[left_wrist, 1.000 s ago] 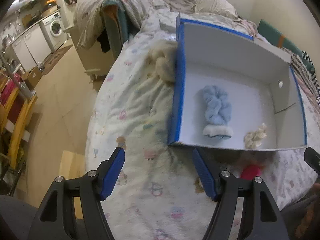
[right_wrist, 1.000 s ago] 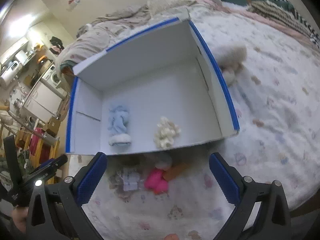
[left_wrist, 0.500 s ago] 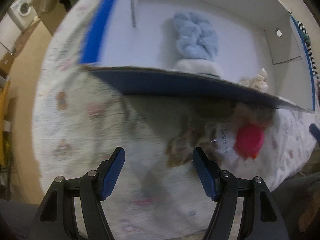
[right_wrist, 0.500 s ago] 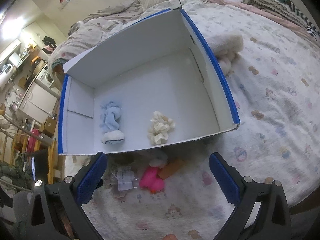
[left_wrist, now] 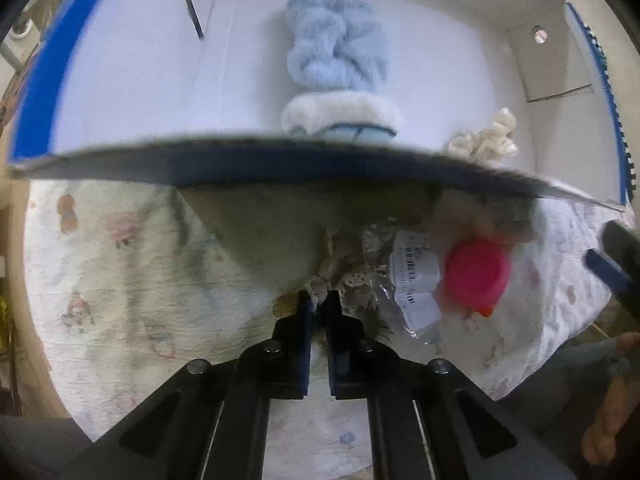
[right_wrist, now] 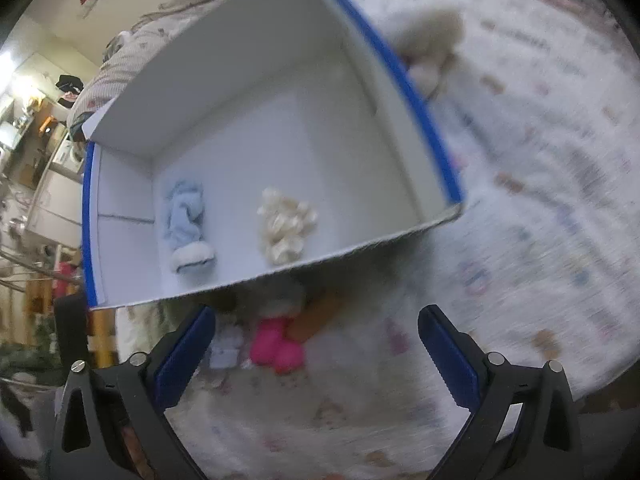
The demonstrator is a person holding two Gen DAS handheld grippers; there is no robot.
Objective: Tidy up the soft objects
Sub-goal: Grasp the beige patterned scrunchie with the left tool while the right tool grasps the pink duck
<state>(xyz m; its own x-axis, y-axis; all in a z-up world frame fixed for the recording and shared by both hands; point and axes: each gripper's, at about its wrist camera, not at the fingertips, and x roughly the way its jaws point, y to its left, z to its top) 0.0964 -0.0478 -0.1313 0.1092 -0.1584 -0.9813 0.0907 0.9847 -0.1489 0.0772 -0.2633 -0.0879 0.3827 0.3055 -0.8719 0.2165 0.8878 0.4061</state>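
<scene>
A white box with blue edges (left_wrist: pixel 104 80) (right_wrist: pixel 360 128) lies on the bed, holding a light blue fluffy item (left_wrist: pixel 336 48) (right_wrist: pixel 184 216) and a cream scrunchie (left_wrist: pixel 486 142) (right_wrist: pixel 286 224). My left gripper (left_wrist: pixel 318 306) is shut on a lacy cream item in a clear plastic packet (left_wrist: pixel 384 280), just in front of the box wall. A pink soft toy (left_wrist: pixel 476 272) (right_wrist: pixel 276 346) lies beside the packet. My right gripper (right_wrist: pixel 316 344) is open and empty, hovering over the pink toy.
A cream fluffy item (right_wrist: pixel 432 48) lies on the bedspread (right_wrist: pixel 540 200) beyond the box's right wall. An orange piece (right_wrist: pixel 320 316) sits by the pink toy. The right gripper's tip (left_wrist: pixel 612 268) shows in the left wrist view. Room furniture is at far left (right_wrist: pixel 44 152).
My left gripper moved forward and down to the box's front wall and closed on the lacy packet. My right gripper moved lower and closer toward the pink toy, staying open.
</scene>
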